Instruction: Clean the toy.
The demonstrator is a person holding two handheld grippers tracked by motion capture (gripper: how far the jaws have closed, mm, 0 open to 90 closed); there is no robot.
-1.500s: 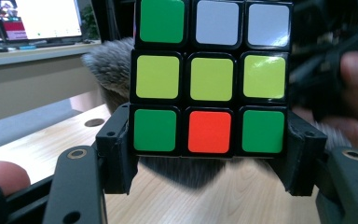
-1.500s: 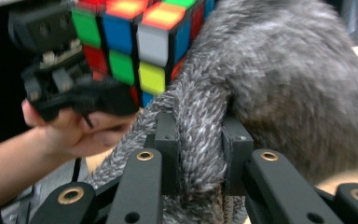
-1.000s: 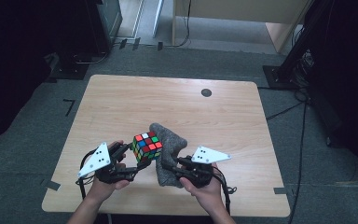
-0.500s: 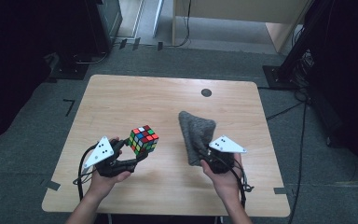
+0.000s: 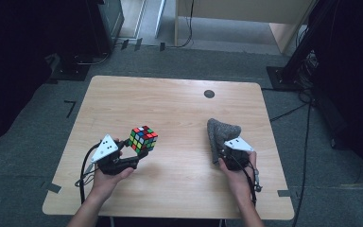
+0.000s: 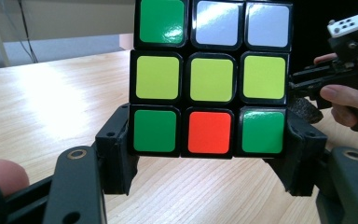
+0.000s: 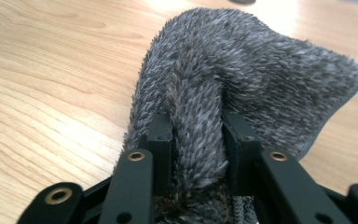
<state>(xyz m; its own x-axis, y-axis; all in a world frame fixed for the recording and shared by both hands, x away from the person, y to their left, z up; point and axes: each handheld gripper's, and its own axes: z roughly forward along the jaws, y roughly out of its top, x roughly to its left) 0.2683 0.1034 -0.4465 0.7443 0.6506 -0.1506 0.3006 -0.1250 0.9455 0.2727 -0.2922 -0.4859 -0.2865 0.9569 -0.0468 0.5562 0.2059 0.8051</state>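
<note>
Left gripper holds the puzzle cube raised off the table, near the front-left part of the top; in the left gripper view its fingers are clenched on the cube's bottom layer from two opposite sides, pads against the lowest row of stickers. Gripping low and square like this leaves most of the cube's faces bare and steady, which looks like the point: the cube is presented, not merely carried. Right gripper is well apart from it, toward the front-right, with a grey fuzzy cloth standing up from its fingers. In the right gripper view a fold of the pile runs between the two fingers, which have just been easing apart; the fold still fills the gap and both pads touch it, so I read this as a light grasp on the cloth, loosening rather than let go. The cloth's lower edge seems to reach the table, though I cannot tell for sure. Judgement: the cloth is for wiping the cube, and with the hands apart it is likely being set down or regripped.
</note>
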